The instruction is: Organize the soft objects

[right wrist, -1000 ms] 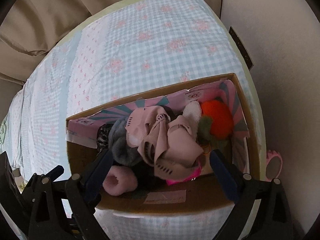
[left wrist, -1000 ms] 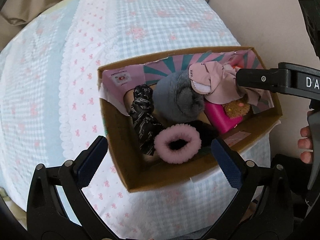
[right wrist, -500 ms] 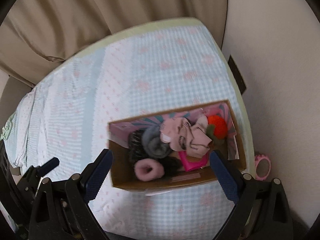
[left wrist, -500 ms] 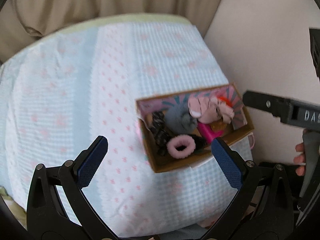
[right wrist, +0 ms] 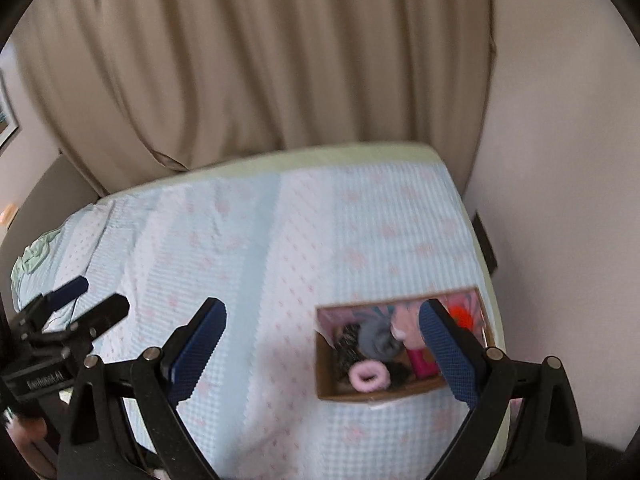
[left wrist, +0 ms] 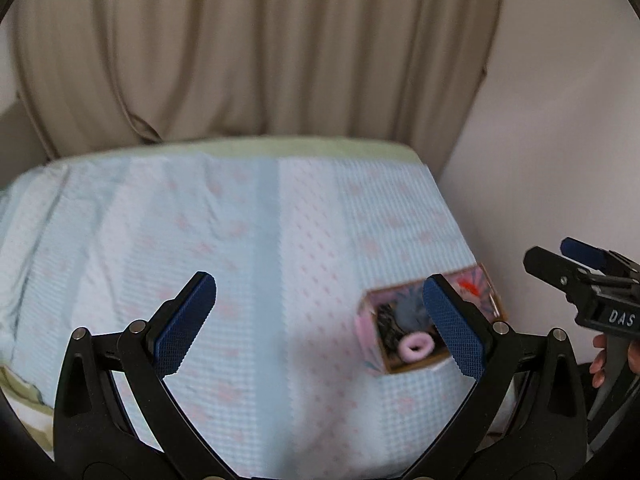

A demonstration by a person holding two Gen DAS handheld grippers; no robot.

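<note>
A bed [right wrist: 280,248] with a pale checked cover fills both views. Near its right edge sits a cardboard box [right wrist: 376,394] holding a pink scrunchie [right wrist: 368,376]. Left claw [left wrist: 320,320] and right claw [right wrist: 320,344] hover wide, empty.

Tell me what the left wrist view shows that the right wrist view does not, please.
Only the left wrist view shows the person's fingers on the right claw. Only the right wrist view shows the magenta item, a dark wall plate and a green cloth. Both show the cardboard box, pink scrunchie, orange toy, bedspread and curtain.
</note>
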